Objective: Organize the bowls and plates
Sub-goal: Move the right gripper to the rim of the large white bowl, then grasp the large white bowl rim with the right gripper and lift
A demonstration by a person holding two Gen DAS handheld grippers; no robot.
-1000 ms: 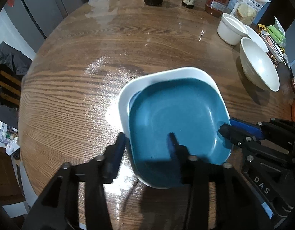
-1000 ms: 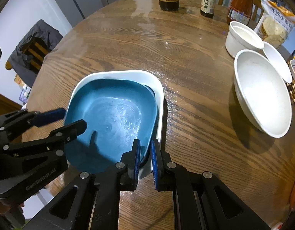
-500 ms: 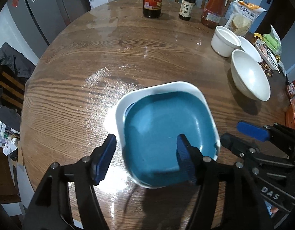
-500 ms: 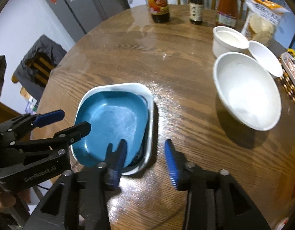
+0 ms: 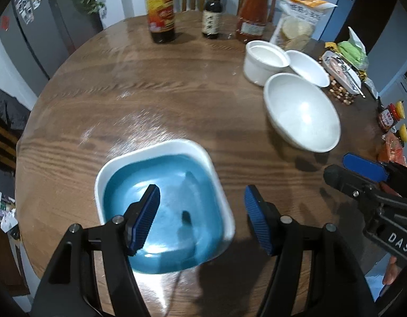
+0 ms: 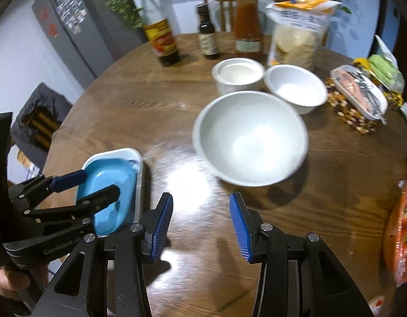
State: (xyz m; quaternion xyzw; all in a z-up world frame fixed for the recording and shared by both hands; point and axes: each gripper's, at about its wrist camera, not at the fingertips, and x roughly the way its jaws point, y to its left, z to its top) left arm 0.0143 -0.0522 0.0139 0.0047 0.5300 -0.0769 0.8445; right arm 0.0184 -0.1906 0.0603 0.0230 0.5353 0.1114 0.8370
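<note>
A blue square plate [image 5: 174,200] lies nested in a white square plate [image 5: 156,149] on the round wooden table [image 5: 150,87]. My left gripper [image 5: 202,219] hangs open above the stack's right side, holding nothing. My right gripper [image 6: 200,219] is open over bare wood, to the right of the stacked plates [image 6: 111,185]. A large white bowl [image 6: 249,137] sits just ahead of it. Behind that stand a smaller white bowl [image 6: 296,87] and a white straight-sided cup-like bowl [image 6: 237,75]. In the left wrist view the right gripper [image 5: 362,174] shows at the right edge.
Three bottles [image 5: 161,10] and a bag of crackers [image 5: 298,21] line the table's far side. Snack packs and nuts [image 6: 359,92] lie at the right. An orange packet [image 6: 401,237] sits at the right edge. Chairs stand beyond the table; a fridge [image 6: 68,26] is at the left.
Both grippers let go of the stacked plates, opened and rose away. The right one swung right toward the large white bowl; the left one shifted right over the stack.
</note>
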